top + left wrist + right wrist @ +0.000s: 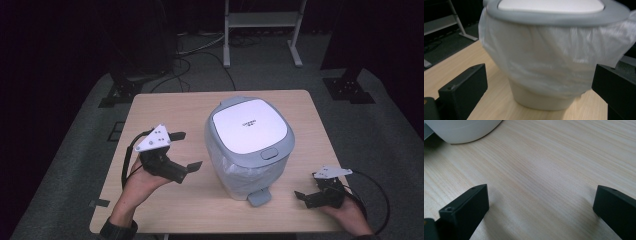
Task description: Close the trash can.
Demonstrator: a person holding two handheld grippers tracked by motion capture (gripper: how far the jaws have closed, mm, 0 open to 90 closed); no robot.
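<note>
A lidded pedal bin (pixel 248 145) stands near the middle of the table (pixel 165 107), its foot pedal (pixel 259 196) facing the near edge. The grey-rimmed lid (pixel 250 126) is shut, and a white liner bag (pixel 549 62) folds out from under the rim and hangs over the upper body. The left claw (pixel 187 150) hovers just beside the bin's left flank, jaws spread wide and aimed at the bag-covered wall, probably so as to reach the liner or steady the bin. The right claw (pixel 306 192) rests low near the near right corner of the table, apart from the bin, jaws likewise wide and empty; its purpose there is unclear, perhaps waiting beside the pedal.
</note>
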